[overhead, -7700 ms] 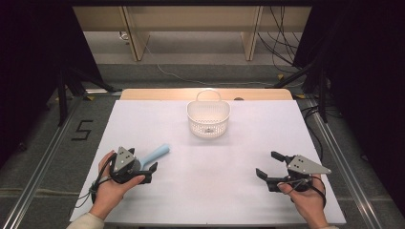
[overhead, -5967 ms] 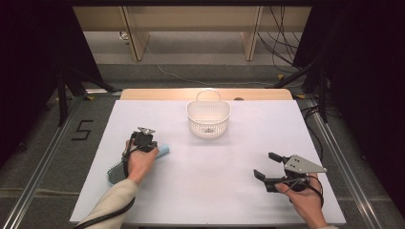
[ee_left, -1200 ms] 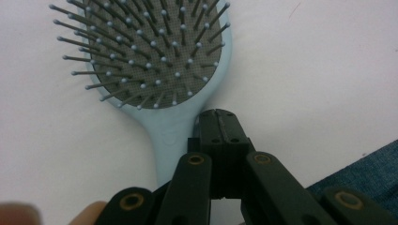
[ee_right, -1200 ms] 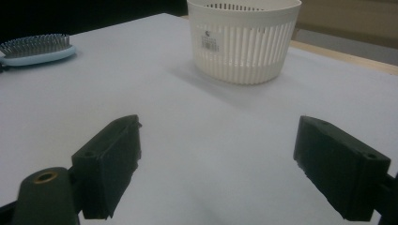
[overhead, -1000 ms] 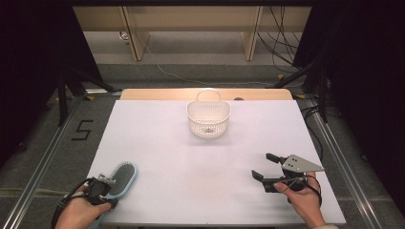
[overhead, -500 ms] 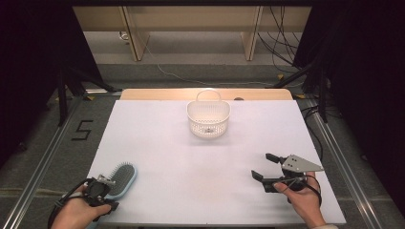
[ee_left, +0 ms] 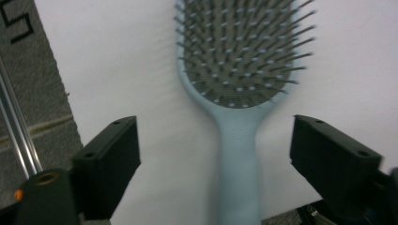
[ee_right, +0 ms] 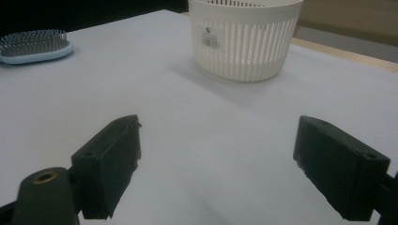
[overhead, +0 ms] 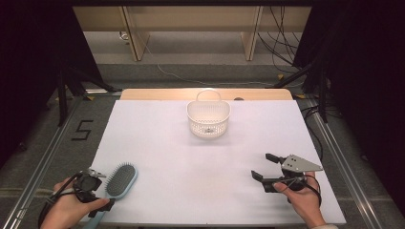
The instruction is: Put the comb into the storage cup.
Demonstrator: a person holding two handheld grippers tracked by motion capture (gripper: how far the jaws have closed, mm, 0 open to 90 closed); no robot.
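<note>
High view first. Left tongs (overhead: pixel 98 188) down at the near left corner of the white worktop (overhead: pixel 200 157), gripped in a hand, sitting over the handle of a pale blue hairbrush (overhead: pixel 119 180). Brush lying flat, bristles up, head pointing away from the near edge, handle end running out close to that edge. White slotted basket (overhead: pixel 208 119) standing upright far off at the middle back, well apart from the brush. Right tongs (overhead: pixel 271 169) hovering near the right front, wide open, nothing between them.

Left gripper view now. Jaws spread wide, one each side of the brush handle (ee_left: pixel 238 168), touching neither side, nothing held. Handle sitting a touch right of centre between them. Floor and a metal rail showing just past the worktop edge on the left. Risk here, as a judgement: closing off-centre could nudge the handle sideways and spin the brush, or push it over that close edge. Smooth, tapered handle likely to slide out of a pinch taken too near the tip. Bristles easy to snag if gripped higher up.

Right gripper view. Jaws wide apart and empty, looking across bare worktop toward the basket (ee_right: pixel 246 37), brush head (ee_right: pixel 34 46) far off at the left. Light basket could tip or skate if bumped.
</note>
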